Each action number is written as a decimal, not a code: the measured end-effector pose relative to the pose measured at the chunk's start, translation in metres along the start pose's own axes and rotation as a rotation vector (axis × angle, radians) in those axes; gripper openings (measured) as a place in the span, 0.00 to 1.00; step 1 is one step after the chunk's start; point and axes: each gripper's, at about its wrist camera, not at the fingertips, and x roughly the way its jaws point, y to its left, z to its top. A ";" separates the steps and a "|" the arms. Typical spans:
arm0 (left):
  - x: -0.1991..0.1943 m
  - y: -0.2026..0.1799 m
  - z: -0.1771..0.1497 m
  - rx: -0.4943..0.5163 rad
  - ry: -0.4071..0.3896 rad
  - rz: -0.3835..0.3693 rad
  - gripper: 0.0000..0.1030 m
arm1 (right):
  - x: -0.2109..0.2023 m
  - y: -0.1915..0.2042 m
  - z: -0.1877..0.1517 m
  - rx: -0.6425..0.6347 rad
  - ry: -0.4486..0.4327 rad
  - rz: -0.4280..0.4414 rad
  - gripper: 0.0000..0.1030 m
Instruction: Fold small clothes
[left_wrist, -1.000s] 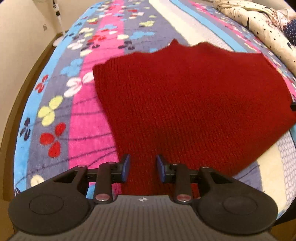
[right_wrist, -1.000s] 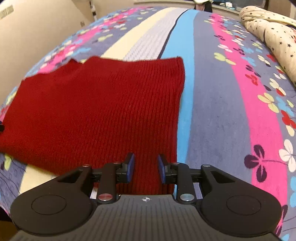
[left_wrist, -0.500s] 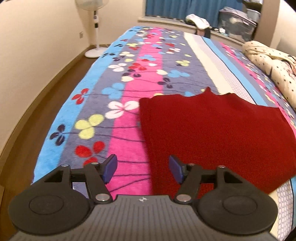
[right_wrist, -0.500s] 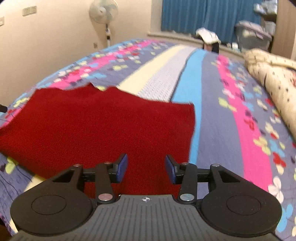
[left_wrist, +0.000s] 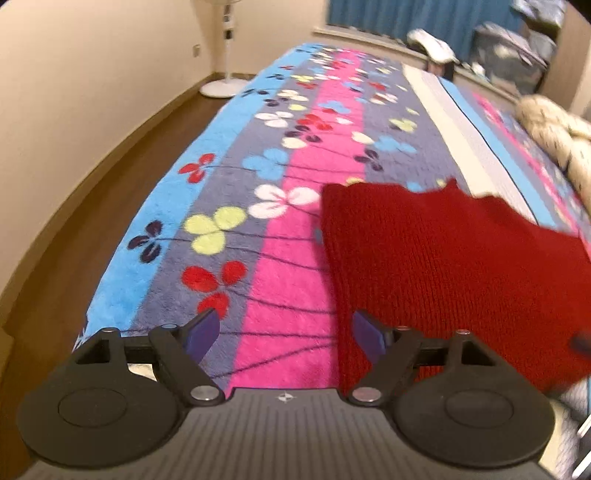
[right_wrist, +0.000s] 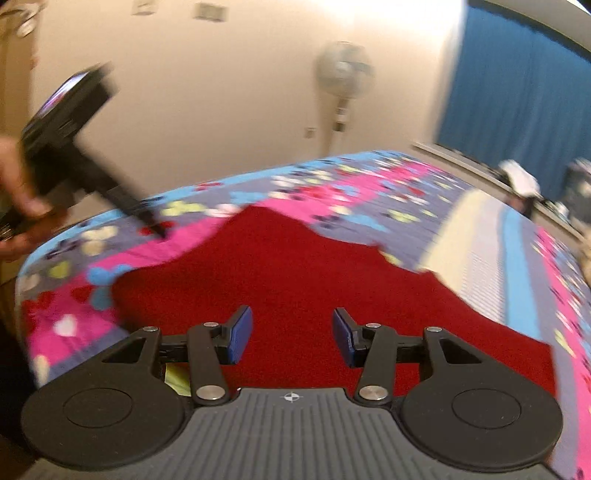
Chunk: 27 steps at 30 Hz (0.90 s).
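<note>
Here, red knit garment (left_wrist: 443, 266) on floral bedspread (left_wrist: 236, 206), standing fan (right_wrist: 341, 85) beyond, both hand-held grippers (left_wrist: 284, 334) (right_wrist: 292, 338) spread wide, empty.

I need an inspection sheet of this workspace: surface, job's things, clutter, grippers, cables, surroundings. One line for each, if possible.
Surface: bed with striped floral blanket, soft and uneven.
Job's things: red knitted garment lying spread on the blanket, not held.
Clutter: cream star-print bedding bunched at the bed's right side.
Grippers: left gripper open, above the garment's left edge; right gripper open, above the garment; neither holds cloth.
Cables: nothing seen.
Surroundings: standing fan by the wall, blue curtain, wooden floor. The right wrist view is blurred.
</note>
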 end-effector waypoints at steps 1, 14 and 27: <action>0.001 0.005 0.001 -0.024 0.005 0.004 0.81 | 0.006 0.013 0.003 -0.018 0.006 0.016 0.48; 0.008 0.025 0.002 -0.038 0.059 -0.017 0.81 | 0.071 0.131 0.011 -0.374 0.129 0.130 0.55; 0.010 0.032 0.008 -0.110 0.071 -0.081 0.81 | 0.068 0.126 0.011 -0.413 0.037 0.077 0.18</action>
